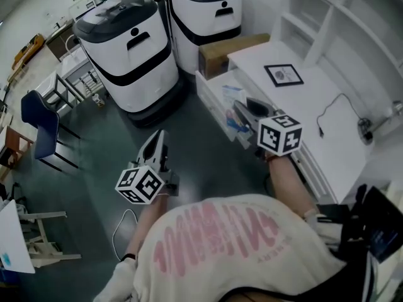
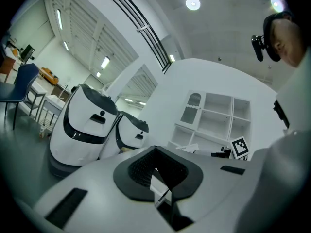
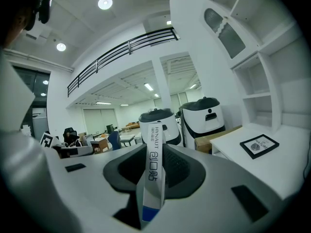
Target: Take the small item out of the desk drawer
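From the head view, my left gripper (image 1: 157, 145) hangs over the dark floor (image 1: 201, 156), pointing toward two white machines (image 1: 129, 52). My right gripper (image 1: 245, 111) sits above the open drawer (image 1: 209, 100) of the white desk (image 1: 315, 112). From up here I cannot make out what it carries. A framed picture (image 1: 283, 74) lies on the desk, and a cardboard box (image 1: 230, 50) stands at its far end. In the left gripper view, my left gripper (image 2: 155, 152) has its jaws clenched together at the tips with nothing between them. Beyond them are the machines (image 2: 80, 130) and white shelves (image 2: 216, 115). In the right gripper view, my right gripper (image 3: 151, 149) has its jaws grasping a slim white packet (image 3: 150, 178). The packet stands upright between the pads, with printed letters along it and a blue band at its near end, so it is out of the drawer and in my grip. Past it I see the machines (image 3: 206, 115), the box (image 3: 214, 141) and the picture (image 3: 259, 145) on the desk (image 3: 286, 159) to the right.
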`<action>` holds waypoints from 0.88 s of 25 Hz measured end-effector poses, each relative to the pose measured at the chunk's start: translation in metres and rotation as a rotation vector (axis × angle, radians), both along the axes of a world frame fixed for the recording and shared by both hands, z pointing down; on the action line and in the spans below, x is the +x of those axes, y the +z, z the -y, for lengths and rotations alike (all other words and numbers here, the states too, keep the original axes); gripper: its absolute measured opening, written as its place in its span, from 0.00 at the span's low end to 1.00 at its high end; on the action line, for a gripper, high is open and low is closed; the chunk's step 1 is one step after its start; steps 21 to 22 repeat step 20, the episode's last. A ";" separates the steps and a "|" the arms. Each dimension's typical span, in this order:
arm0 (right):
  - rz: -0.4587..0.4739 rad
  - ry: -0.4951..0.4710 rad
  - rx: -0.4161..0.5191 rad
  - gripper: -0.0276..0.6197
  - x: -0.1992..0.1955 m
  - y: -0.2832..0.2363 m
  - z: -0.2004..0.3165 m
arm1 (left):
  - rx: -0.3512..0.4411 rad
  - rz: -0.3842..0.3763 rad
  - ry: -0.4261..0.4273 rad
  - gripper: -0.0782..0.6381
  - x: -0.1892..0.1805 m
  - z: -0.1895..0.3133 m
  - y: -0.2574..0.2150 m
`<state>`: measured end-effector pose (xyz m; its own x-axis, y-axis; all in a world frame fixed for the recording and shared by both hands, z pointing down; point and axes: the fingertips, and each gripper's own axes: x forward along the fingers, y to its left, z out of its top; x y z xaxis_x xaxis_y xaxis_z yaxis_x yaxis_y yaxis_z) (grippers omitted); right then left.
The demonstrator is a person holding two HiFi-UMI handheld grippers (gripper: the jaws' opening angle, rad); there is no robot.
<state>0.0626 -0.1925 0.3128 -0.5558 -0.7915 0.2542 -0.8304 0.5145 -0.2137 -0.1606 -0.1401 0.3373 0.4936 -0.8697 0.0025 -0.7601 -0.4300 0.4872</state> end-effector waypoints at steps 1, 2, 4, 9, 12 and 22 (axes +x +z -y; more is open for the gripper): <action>-0.003 0.002 -0.002 0.21 0.002 0.000 -0.001 | -0.002 -0.002 0.004 0.15 0.003 -0.001 0.000; -0.008 0.004 -0.004 0.21 0.004 0.000 -0.002 | -0.005 -0.003 0.007 0.15 0.005 -0.001 0.001; -0.020 0.009 -0.009 0.21 0.007 0.001 -0.004 | -0.008 0.000 0.013 0.15 0.008 -0.001 0.001; -0.034 0.026 -0.029 0.21 0.017 0.010 -0.009 | -0.016 0.008 0.025 0.15 0.015 -0.003 0.003; -0.032 0.034 -0.038 0.21 0.018 0.014 -0.009 | -0.021 0.011 0.030 0.15 0.015 -0.003 0.005; -0.032 0.043 -0.047 0.21 0.015 0.021 -0.006 | -0.023 0.009 0.034 0.15 0.009 0.002 0.009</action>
